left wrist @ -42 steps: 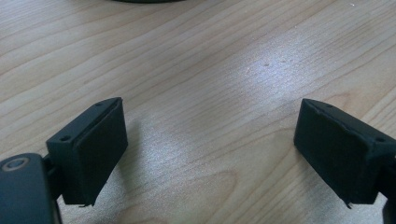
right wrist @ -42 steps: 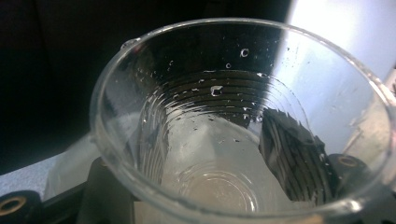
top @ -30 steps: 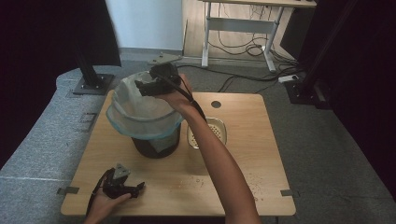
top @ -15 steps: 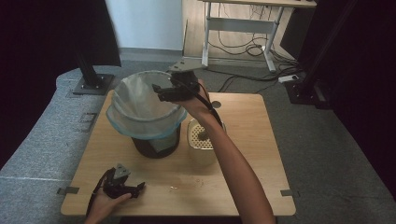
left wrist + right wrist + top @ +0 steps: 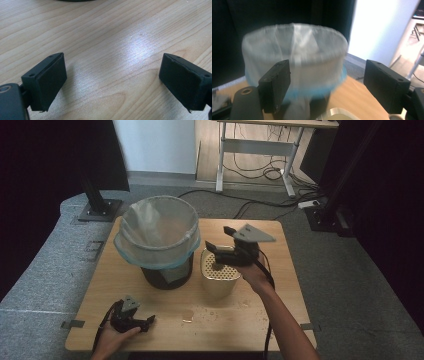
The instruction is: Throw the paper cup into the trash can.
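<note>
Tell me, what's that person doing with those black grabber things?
A person holds a gripper in each hand at a wooden table. The right gripper hovers just above a cream perforated container, jaws apart and empty; they have just been closing a little. Beside it stands a dark bin lined with a clear plastic bag. The left gripper rests open on the table near the front edge, holding nothing.

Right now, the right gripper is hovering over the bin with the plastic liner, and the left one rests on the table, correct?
Not quite. In the high view the right gripper hovers over the perforated cream container, beside the lined bin. The left gripper does rest on the table.
</note>
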### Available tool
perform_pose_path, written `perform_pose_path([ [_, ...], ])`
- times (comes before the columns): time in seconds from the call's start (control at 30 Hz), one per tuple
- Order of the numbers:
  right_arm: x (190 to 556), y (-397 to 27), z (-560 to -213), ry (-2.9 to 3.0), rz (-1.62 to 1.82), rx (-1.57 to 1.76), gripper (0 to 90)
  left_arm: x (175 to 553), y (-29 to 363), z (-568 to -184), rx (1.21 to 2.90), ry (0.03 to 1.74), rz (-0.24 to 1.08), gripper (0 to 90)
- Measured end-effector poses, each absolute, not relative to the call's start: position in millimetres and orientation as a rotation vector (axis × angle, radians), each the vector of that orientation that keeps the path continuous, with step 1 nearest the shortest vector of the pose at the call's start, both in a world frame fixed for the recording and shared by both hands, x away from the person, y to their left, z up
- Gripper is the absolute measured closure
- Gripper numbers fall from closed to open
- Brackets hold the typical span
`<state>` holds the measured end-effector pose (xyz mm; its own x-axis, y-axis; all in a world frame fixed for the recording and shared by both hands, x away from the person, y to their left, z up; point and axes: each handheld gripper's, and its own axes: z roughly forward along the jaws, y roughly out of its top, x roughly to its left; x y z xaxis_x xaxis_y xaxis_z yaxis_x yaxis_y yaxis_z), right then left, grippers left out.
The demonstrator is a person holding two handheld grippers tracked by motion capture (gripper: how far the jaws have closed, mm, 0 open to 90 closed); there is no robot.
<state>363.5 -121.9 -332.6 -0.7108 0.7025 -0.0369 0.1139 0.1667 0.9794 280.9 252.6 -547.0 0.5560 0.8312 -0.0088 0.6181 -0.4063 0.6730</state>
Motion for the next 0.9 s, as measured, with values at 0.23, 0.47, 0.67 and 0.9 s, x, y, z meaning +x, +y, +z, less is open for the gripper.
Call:
perform_pose_path([
  [0.23,330.8,-177.3,-402.1,1.944,1.53,0.893,21.3,284.2,251.3,-547.1,2.157,1.171,0.443,6.1],
  [0.47,307.9,-209.6,-465.1,1.933,1.521,1.018,21.3,287.8,251.0,-547.1,2.149,1.188,0.447,5.8],
  [0.67,305.8,-219.6,-508.8,1.977,1.432,1.14,22.2,290.8,251.2,-547.1,2.14,1.206,0.453,5.6],
  [0.9,312.7,-215.5,-519.1,2.009,1.387,1.16,22.4,290.8,251.0,-547.1,2.141,1.206,0.455,5.5],
])
